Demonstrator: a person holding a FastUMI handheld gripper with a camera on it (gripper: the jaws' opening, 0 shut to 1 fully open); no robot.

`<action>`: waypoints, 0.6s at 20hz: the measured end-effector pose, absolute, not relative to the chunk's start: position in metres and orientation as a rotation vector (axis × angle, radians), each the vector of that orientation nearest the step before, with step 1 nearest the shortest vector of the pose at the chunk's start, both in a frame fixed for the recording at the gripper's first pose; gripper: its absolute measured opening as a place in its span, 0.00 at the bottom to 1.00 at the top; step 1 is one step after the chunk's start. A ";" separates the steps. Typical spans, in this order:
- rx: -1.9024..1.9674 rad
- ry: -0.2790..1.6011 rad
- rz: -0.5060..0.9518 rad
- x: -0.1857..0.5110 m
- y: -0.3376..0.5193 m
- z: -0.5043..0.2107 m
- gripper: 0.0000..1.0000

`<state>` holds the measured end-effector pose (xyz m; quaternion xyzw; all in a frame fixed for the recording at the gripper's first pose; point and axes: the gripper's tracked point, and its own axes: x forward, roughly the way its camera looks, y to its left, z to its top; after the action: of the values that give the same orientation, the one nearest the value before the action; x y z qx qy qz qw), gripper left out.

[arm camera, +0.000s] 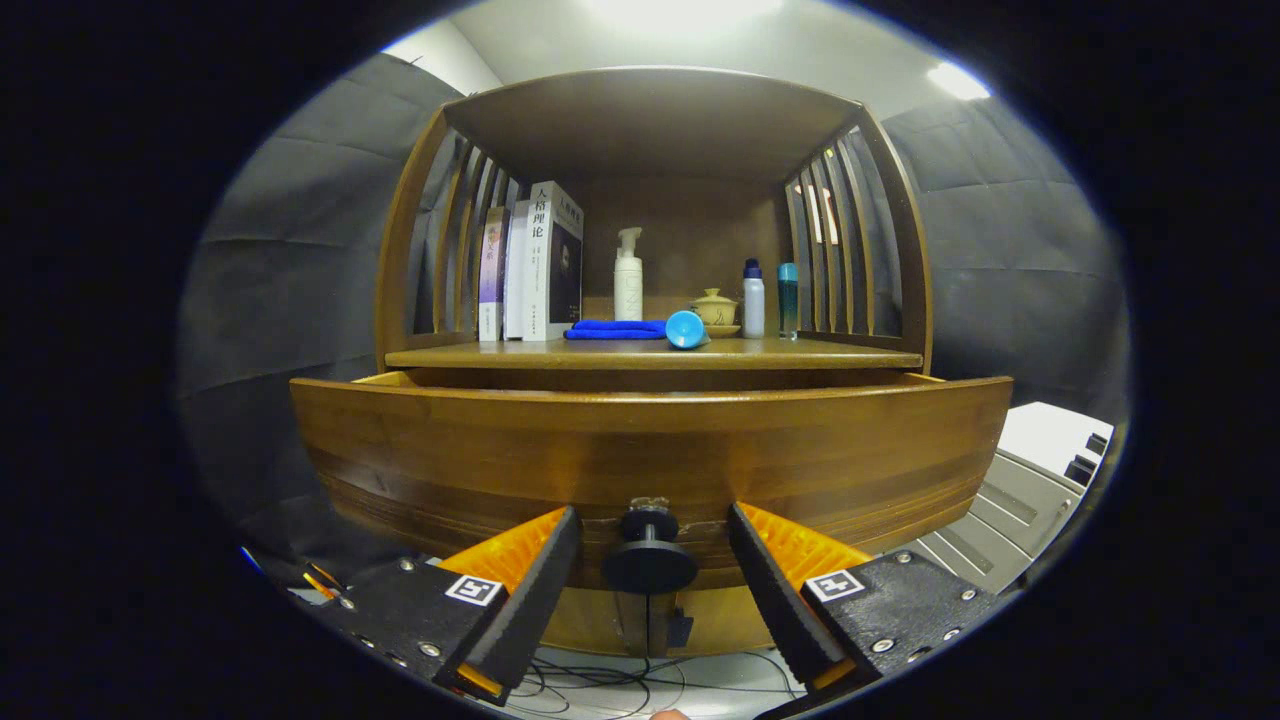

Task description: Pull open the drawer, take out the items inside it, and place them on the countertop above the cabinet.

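The gripper (650,535) stands wide open, its two fingers spread to either side of the round black drawer knob (649,560), which sits in the gap between them with clear space on both sides; neither finger touches it. The wooden drawer (480,450) is pulled partway out of the cabinet, its front panel just ahead of the fingers. Beyond it, the countertop (820,352) carries upright books (530,265), a folded blue cloth (615,329), a blue cup on its side (685,329), a white pump bottle (628,275), a lidded ceramic cup (715,310) and two more bottles (770,298).
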<state>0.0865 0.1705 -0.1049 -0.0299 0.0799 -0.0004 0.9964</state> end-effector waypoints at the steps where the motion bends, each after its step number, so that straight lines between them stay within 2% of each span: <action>1: -0.064 0.156 -0.001 0.090 0.171 -0.104 0.94; 12: -0.062 0.124 -0.017 0.137 0.175 -0.109 0.95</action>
<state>0.1374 0.1746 -0.1094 -0.0311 0.0619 -0.0086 0.9976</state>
